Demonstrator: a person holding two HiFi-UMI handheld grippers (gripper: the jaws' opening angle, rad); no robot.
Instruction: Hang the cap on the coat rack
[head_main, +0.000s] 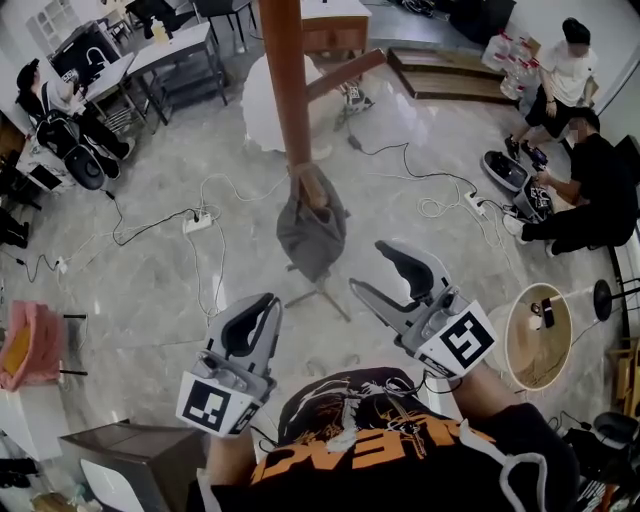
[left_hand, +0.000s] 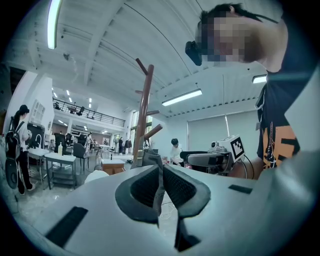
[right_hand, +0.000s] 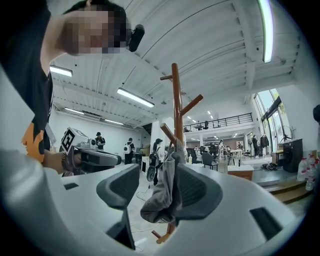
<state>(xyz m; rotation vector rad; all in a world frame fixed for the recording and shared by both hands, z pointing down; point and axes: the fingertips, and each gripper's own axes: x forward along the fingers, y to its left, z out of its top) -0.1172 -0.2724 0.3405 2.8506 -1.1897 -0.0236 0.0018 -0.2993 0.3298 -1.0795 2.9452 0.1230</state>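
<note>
A grey cap hangs from a low peg of the brown wooden coat rack, drooping beside the pole. My right gripper is just right of the cap and short of it, open, with nothing between its pads. In the right gripper view the cap shows through the gap of the right gripper, beyond the jaws, with the coat rack behind it. My left gripper sits lower left, nearer my body, shut and empty. The left gripper points toward the coat rack.
White cables and a power strip trail over the floor round the rack's base. Two people sit on the floor at right. A round wooden stool stands at right, desks at the back left, a pink bag at left.
</note>
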